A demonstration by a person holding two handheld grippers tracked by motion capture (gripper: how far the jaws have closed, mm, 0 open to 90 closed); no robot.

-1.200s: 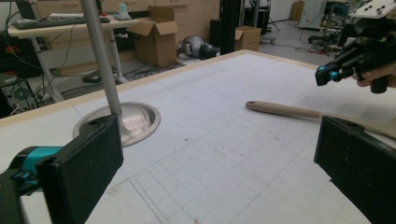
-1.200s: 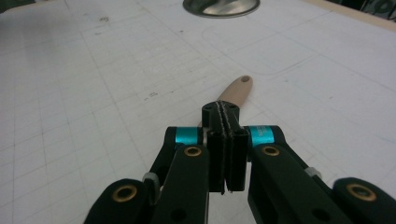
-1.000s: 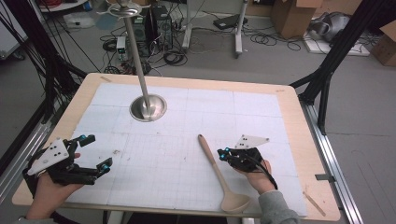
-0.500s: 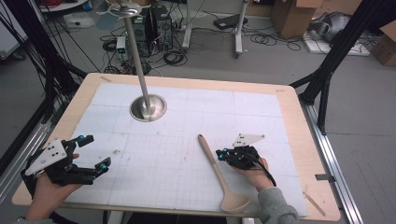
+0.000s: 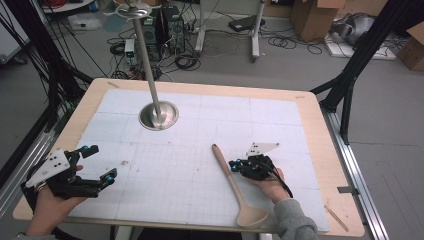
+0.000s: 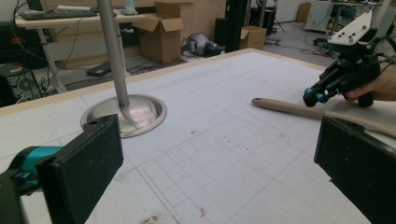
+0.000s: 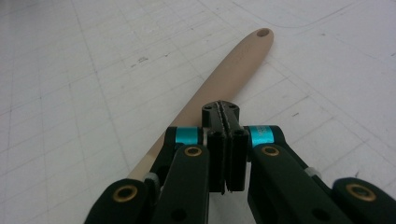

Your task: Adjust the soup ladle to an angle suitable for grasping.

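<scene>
The right hand-held gripper (image 7: 223,112), jaws pressed together and seemingly just above the wooden spoon (image 5: 232,182) lying on the tabletop (image 5: 310,125), could nudge it aside, while the left hand-held gripper (image 5: 97,162) waits spread.

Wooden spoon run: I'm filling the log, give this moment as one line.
left gripper open, idle | right gripper shut, over wooden spoon handle | spoon flat on mat
</scene>
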